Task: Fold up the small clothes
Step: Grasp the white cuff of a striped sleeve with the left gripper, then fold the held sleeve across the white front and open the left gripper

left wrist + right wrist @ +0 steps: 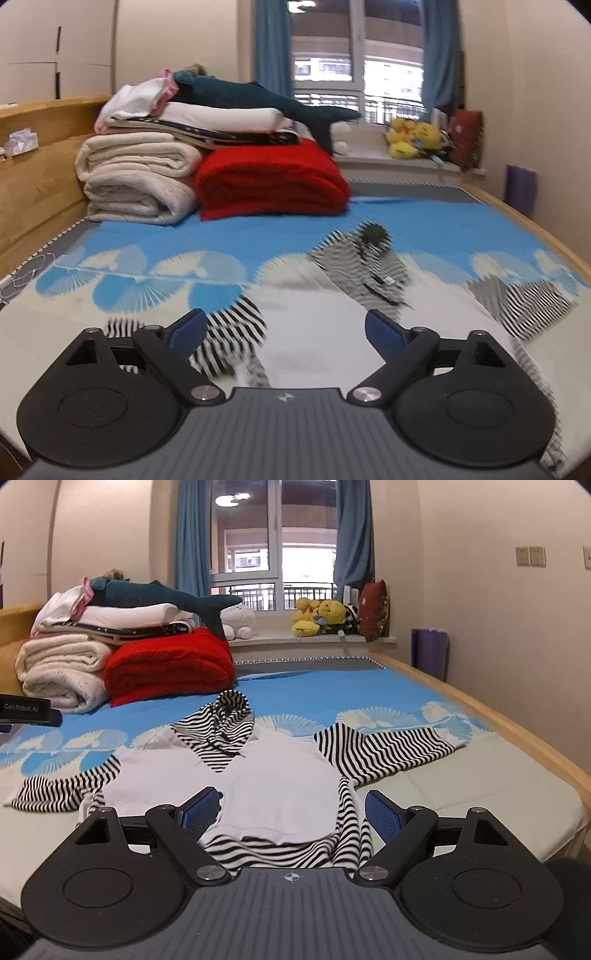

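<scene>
Hoodie point(273, 775), small, striped with white front, lies flat on the bed point(461, 786), sleeves spread. Soft, light, floppy cloth; pinch a sleeve cuff or hem. Both claws point(284, 332) point(291, 812) gape wide, empty.

Red folded blanket point(170, 664) at the bed's far end: rolled cream quilt point(59, 672) just beside it, white linens point(125, 614) and teal shark plush point(162, 596) stacked above, yellow plush toys point(314, 618) on the windowsill beyond, blue curtains point(192, 535) behind.
</scene>
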Available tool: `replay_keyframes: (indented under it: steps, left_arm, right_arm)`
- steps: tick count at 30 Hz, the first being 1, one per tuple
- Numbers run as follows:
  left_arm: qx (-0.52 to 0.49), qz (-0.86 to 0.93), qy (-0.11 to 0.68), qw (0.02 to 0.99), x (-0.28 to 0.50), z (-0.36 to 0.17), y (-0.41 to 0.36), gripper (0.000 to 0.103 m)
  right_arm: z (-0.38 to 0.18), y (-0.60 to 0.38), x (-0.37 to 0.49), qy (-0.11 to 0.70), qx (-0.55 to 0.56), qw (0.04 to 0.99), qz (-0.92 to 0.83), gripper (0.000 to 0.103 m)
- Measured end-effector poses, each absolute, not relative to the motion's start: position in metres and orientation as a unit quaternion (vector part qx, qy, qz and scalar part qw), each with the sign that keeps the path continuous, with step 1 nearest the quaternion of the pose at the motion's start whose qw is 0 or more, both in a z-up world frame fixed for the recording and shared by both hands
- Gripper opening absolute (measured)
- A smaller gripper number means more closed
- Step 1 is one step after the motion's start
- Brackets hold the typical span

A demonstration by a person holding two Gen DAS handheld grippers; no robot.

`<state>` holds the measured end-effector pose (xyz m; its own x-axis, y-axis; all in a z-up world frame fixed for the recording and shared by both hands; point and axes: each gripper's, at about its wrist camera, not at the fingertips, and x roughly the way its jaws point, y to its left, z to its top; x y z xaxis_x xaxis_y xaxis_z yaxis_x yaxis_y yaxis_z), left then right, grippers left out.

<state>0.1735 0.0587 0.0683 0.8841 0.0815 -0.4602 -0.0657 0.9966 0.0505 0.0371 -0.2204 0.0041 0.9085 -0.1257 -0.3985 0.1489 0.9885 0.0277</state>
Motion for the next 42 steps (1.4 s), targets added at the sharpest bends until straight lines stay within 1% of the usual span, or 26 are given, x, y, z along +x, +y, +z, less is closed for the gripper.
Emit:
replay_keyframes:
  steps: [1,3,4,6,7,9,10,12,13,16,18,23,27,29,31,32,33,35,36,37,38,40,42]
  left_arm:
    - [0.013,0.044,0.237,0.970,0.190,0.069,0.069,0.085]
    - [0.006,0.059,0.239,0.969,0.219,0.063,0.093,0.073]
    - [0.004,0.068,0.242,0.968,0.232,0.057,0.106,0.069]
    - [0.004,0.087,0.254,0.963,0.260,0.042,0.134,0.050]
    - [0.003,0.099,0.261,0.960,0.271,0.031,0.148,0.046]
    - [-0.015,0.125,0.284,0.950,0.288,0.005,0.179,0.035]
    - [-0.032,0.135,0.303,0.943,0.295,-0.009,0.198,0.032]
    - [-0.091,0.165,0.349,0.918,0.316,-0.028,0.238,0.031]
    - [-0.117,0.175,0.350,0.913,0.323,-0.032,0.256,0.031]
    - [-0.126,0.234,0.351,0.898,0.344,-0.045,0.304,0.031]
    - [-0.169,0.271,0.366,0.874,0.354,-0.061,0.341,0.031]
    - [-0.242,0.336,0.390,0.823,0.359,-0.090,0.403,0.034]
    - [-0.269,0.344,0.401,0.806,0.357,-0.104,0.416,0.048]
    - [-0.270,0.355,0.407,0.797,0.357,-0.111,0.420,0.048]
    - [-0.261,0.358,0.406,0.799,0.361,-0.115,0.419,0.046]
    - [-0.249,0.359,0.408,0.802,0.362,-0.114,0.416,0.038]
    - [-0.242,0.359,0.413,0.801,0.367,-0.116,0.415,0.022]
    - [-0.236,0.361,0.416,0.801,0.372,-0.114,0.414,0.013]
    - [-0.238,0.361,0.412,0.802,0.371,-0.110,0.413,0.010]
    - [-0.237,0.360,0.407,0.805,0.371,-0.103,0.410,0.009]
    - [-0.234,0.360,0.401,0.810,0.372,-0.097,0.407,0.009]
    - [-0.223,0.352,0.381,0.825,0.374,-0.077,0.397,0.009]
    - [-0.213,0.341,0.364,0.840,0.375,-0.058,0.384,0.009]
  right_arm:
    - [0.006,-0.227,0.042,0.206,0.031,0.975,-0.071,0.086]
    - [0.016,-0.241,0.051,0.196,0.023,0.977,-0.079,0.086]
    - [0.022,-0.248,0.054,0.187,0.014,0.979,-0.085,0.087]
    - [0.032,-0.263,0.061,0.165,-0.009,0.981,-0.097,0.090]
    - [0.037,-0.270,0.065,0.155,-0.020,0.982,-0.104,0.091]
    - [0.047,-0.286,0.074,0.141,-0.021,0.983,-0.113,0.091]
    - [0.052,-0.295,0.079,0.137,-0.013,0.984,-0.114,0.091]
    - [0.056,-0.302,0.089,0.132,-0.007,0.985,-0.115,0.091]
    - [0.056,-0.306,0.095,0.134,0.005,0.985,-0.111,0.091]
    - [0.055,-0.318,0.107,0.146,0.071,0.980,-0.114,0.091]
    - [0.055,-0.318,0.111,0.139,0.096,0.977,-0.128,0.091]
    - [0.051,-0.302,0.130,0.154,0.097,0.975,-0.127,0.091]
    - [0.051,-0.289,0.149,0.168,0.086,0.975,-0.121,0.091]
    - [0.051,-0.285,0.157,0.174,0.082,0.974,-0.118,0.091]
    - [0.050,-0.281,0.167,0.182,0.075,0.974,-0.113,0.091]
    - [0.050,-0.278,0.171,0.186,0.071,0.974,-0.110,0.091]
    - [0.049,-0.276,0.176,0.191,0.065,0.974,-0.106,0.091]
    - [0.048,-0.269,0.188,0.201,0.053,0.973,-0.096,0.088]
    - [0.047,-0.267,0.195,0.207,0.047,0.973,-0.092,0.083]
    - [0.045,-0.263,0.204,0.215,0.039,0.972,-0.087,0.077]
    - [0.043,-0.259,0.212,0.222,0.032,0.971,-0.086,0.074]
    - [0.035,-0.249,0.234,0.240,0.017,0.966,-0.096,0.059]
    - [0.027,-0.239,0.258,0.263,0.022,0.958,-0.109,0.050]
